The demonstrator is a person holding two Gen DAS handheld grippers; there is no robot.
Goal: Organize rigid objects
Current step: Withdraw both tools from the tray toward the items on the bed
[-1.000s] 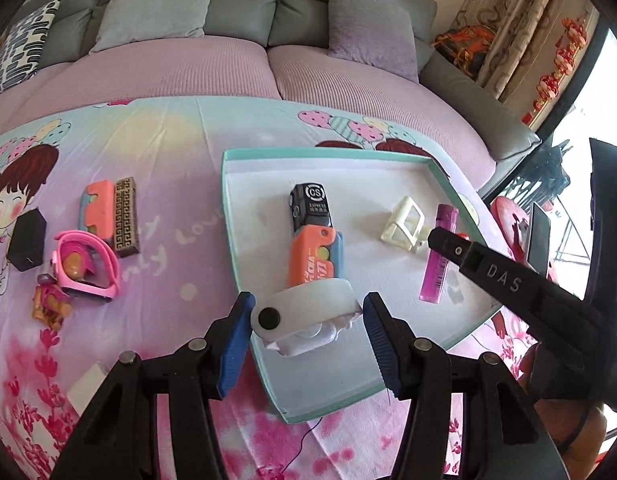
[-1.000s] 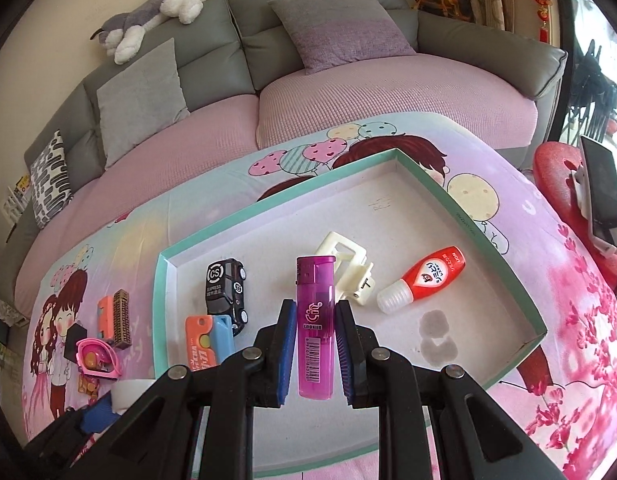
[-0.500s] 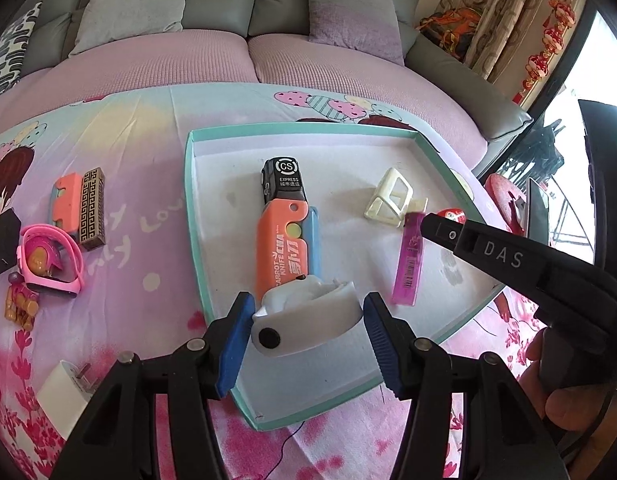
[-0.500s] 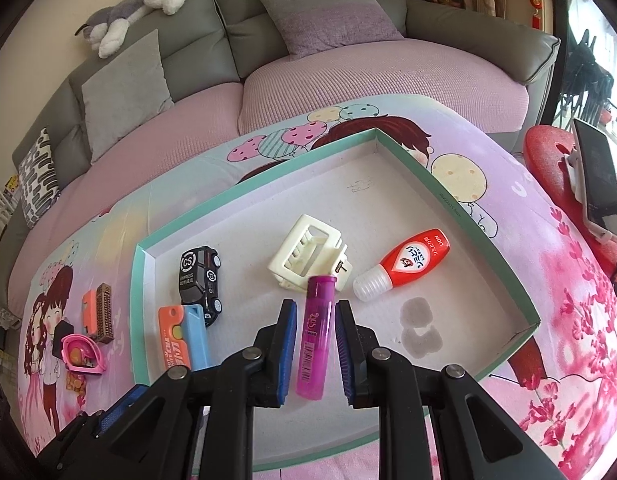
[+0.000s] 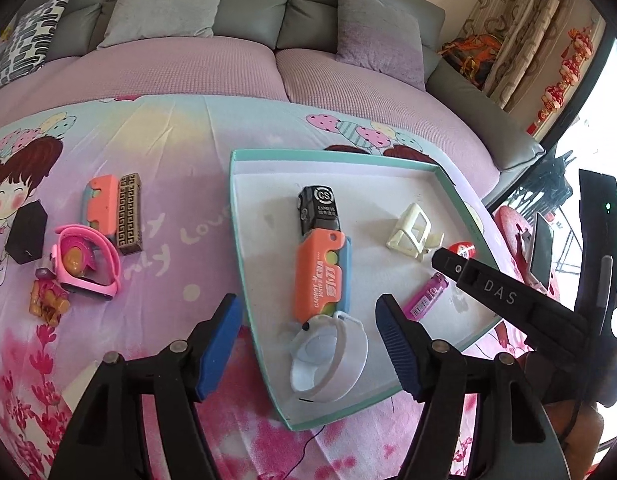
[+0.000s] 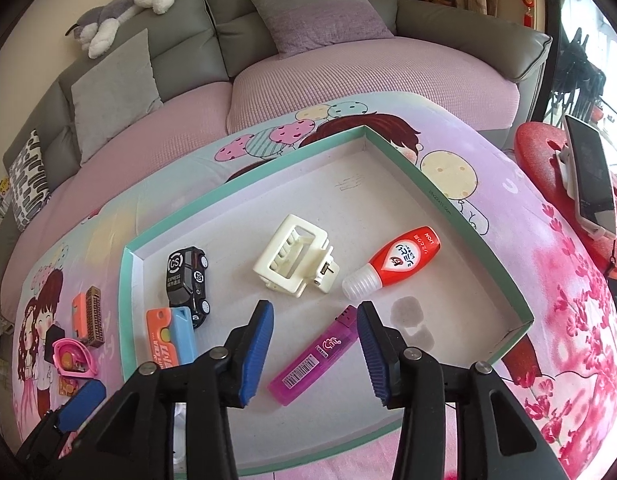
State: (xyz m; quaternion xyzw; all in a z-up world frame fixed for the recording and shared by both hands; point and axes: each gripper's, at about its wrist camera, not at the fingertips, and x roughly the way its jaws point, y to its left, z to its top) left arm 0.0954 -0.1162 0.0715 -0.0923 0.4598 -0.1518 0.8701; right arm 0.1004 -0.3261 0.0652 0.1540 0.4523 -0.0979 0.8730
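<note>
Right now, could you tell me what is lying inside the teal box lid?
Inside the box lid: a toy car, an orange utility knife, a white watch, a hair clip, a red bottle and a purple lighter. The watch's underside is hidden.

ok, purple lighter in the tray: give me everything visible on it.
The purple lighter is translucent magenta plastic, slim, with a dark nozzle end pointing away from the camera and a white barcode label near its base. It lies flat and diagonal on the floor of the tray, between the fingers of the right gripper, whose jaws are opening; neither pad touches it. Nothing else touches it.
</note>
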